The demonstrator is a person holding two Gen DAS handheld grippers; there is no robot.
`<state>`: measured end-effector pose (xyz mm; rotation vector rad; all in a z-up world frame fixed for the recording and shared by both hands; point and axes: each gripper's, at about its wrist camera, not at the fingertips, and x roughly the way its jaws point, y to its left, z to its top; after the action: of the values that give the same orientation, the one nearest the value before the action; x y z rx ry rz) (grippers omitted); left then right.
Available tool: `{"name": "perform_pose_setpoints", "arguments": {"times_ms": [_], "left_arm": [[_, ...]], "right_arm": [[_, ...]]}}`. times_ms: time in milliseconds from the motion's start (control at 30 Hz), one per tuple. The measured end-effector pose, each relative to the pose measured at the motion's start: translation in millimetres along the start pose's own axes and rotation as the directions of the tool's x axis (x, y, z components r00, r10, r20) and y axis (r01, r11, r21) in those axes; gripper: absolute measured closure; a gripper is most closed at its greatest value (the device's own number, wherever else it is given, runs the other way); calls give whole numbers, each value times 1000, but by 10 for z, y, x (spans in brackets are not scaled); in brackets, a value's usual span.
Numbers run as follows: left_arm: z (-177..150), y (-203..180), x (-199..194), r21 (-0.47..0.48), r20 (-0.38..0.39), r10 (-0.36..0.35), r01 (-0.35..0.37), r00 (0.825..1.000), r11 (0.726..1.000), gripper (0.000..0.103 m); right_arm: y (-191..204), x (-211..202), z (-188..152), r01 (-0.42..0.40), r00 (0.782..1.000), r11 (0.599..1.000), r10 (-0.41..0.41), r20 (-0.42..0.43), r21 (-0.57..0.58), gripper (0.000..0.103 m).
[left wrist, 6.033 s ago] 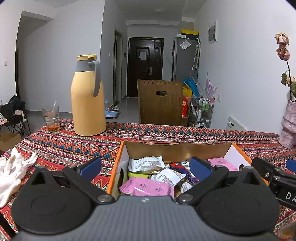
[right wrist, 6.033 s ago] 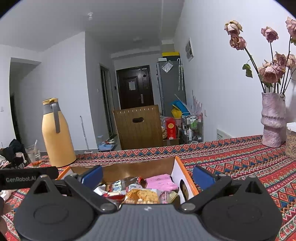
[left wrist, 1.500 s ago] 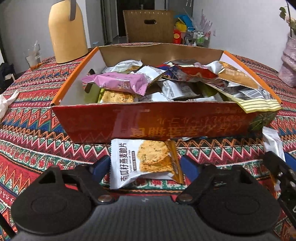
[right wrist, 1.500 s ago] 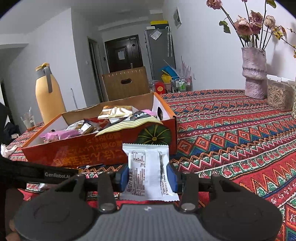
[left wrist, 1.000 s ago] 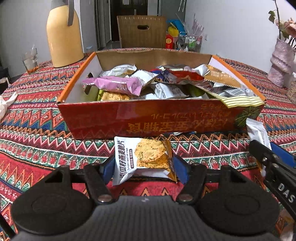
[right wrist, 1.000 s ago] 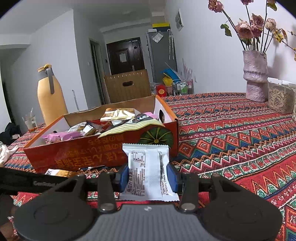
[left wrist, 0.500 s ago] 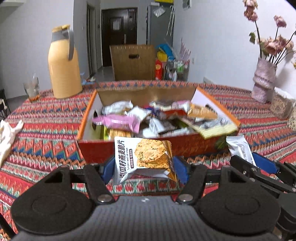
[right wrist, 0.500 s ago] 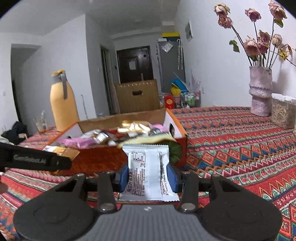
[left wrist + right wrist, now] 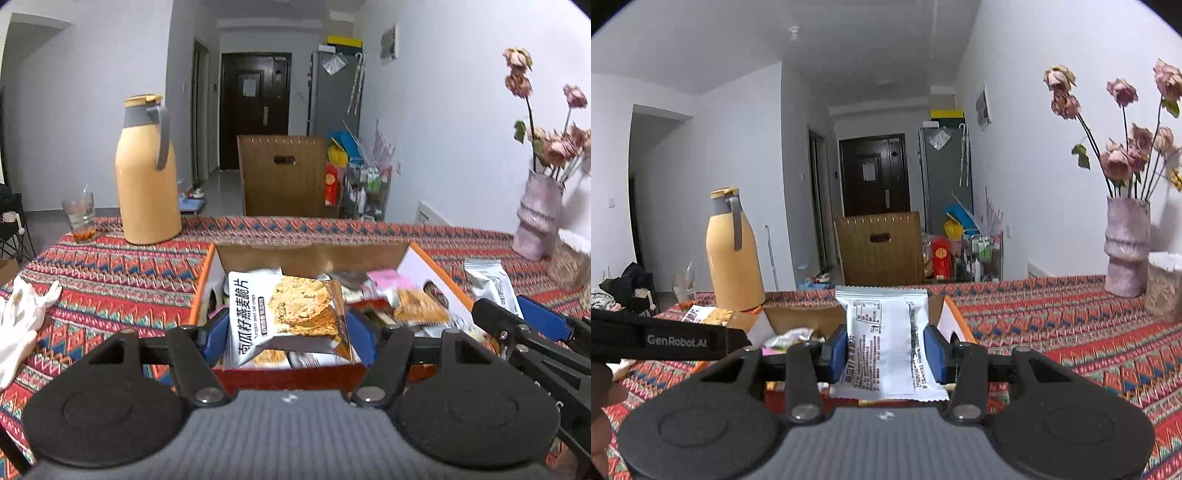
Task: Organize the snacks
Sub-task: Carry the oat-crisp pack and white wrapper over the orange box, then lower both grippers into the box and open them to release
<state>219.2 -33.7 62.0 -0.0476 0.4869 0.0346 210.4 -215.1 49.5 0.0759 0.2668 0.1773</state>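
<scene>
1. Left tool (image 9: pixel 288 328) – blue pads clamped on both sides of a pumpkin-seed crisp packet (image 9: pixel 286 315), held in the air above the near end of the orange snack box (image 9: pixel 207 273).
2. Right tool (image 9: pixel 885 349) – pads pinched on a white snack packet (image 9: pixel 886 332), back side facing the camera, upright, lifted off the desk (image 9: pixel 1052 325).
3. Box sits on the patterned desk, full of mixed snack packets.
4. Yellow thermos (image 9: pixel 146 173) and a glass (image 9: pixel 82 216) stand beyond the box on the left; vase of dried roses (image 9: pixel 1126 243) far right.
</scene>
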Motion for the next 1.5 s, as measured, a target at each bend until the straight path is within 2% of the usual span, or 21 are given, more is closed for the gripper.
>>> {"name": "perform_pose_setpoints", "arguments": {"times_ms": [600, 1000, 1133, 1167, 1200, 1233, 1300, 1333, 1400, 1467, 1500], "left_arm": [[317, 194, 543, -78, 29, 56, -53, 998, 995, 35], [152, 214, 976, -57, -4, 86, -86, 996, 995, 35], [120, 244, 1005, -59, -10, 85, -86, 996, 995, 30], [113, 250, 1000, -60, -11, 80, -81, 997, 995, 24], [107, 256, 992, -63, -11, 76, -76, 997, 995, 18], [103, 258, 983, -64, -6, 76, -76, 997, 995, 16], [97, 258, 955, -64, 5, 85, -84, 996, 994, 5], [98, 261, 943, -68, 11, 86, -85, 996, 994, 2], [95, 264, 912, -77, 24, 91, -89, 996, 993, 0], [96, 264, 912, -79, 17, 82, -80, 996, 994, 0], [93, 263, 917, -79, 14, 80, -79, 997, 994, 0]], "right_arm": [[58, 729, 238, 9, 1000, 1000, -9, 1, -16, 60], [-46, 1132, 64, 14, 999, 1000, -13, -42, 9, 60], [-96, 1190, 22, 12, 997, 1000, -10, -74, 25, 58], [-114, 1192, 16, 13, 997, 999, -10, -79, 30, 58], [-128, 1193, 12, 10, 997, 999, -7, -83, 37, 52], [-145, 1186, 9, 12, 997, 999, -8, -83, 46, 46], [-161, 1179, 13, 18, 997, 998, -14, -77, 57, 27], [-179, 1171, 16, 21, 997, 998, -16, -75, 64, 24], [-215, 1160, 14, 21, 997, 996, -15, -74, 82, 10], [-250, 1152, 4, 18, 997, 995, -10, -74, 103, 0], [-264, 1154, 0, 16, 997, 994, -8, -76, 111, 0]]}}
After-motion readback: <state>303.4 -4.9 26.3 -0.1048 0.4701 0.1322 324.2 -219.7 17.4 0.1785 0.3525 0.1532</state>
